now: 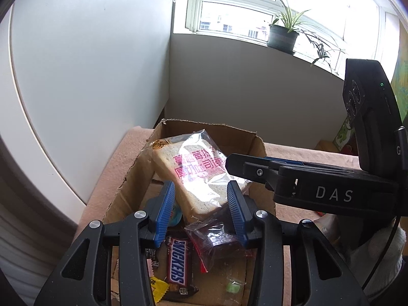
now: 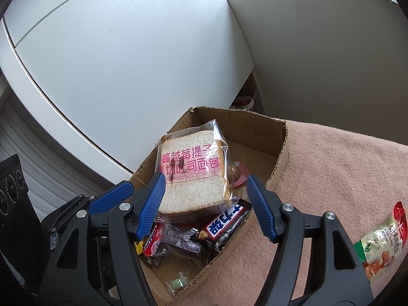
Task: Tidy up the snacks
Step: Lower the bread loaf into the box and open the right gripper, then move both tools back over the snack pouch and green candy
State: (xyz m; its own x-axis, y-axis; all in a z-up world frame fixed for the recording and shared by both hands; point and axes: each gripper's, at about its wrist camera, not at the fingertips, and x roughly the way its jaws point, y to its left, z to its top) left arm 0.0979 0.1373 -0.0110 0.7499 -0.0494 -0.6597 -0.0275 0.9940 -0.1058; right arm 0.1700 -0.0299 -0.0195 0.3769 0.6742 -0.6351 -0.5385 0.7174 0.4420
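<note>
An open cardboard box (image 1: 204, 132) (image 2: 255, 117) sits on a pink blanket. In it, a bagged slice of toast bread (image 1: 193, 173) (image 2: 193, 178) with pink lettering leans on a dark red packet (image 1: 214, 239) and a Snickers bar (image 1: 176, 262) (image 2: 224, 224). My right gripper (image 2: 205, 206) is open and straddles the bread's lower edge, with a gap on the right side. My left gripper (image 1: 201, 211) hovers open over the box's near end, holding nothing. In the left wrist view the right gripper (image 1: 229, 163) comes in from the right beside the bread.
A green candy (image 1: 233, 287) (image 2: 176, 284) and a yellow wrapper (image 1: 158, 287) lie on the box floor. A green and red snack bag (image 2: 380, 244) lies on the blanket (image 2: 344, 165) to the right. A white cabinet stands behind the box, and a potted plant (image 1: 283, 35) is on the windowsill.
</note>
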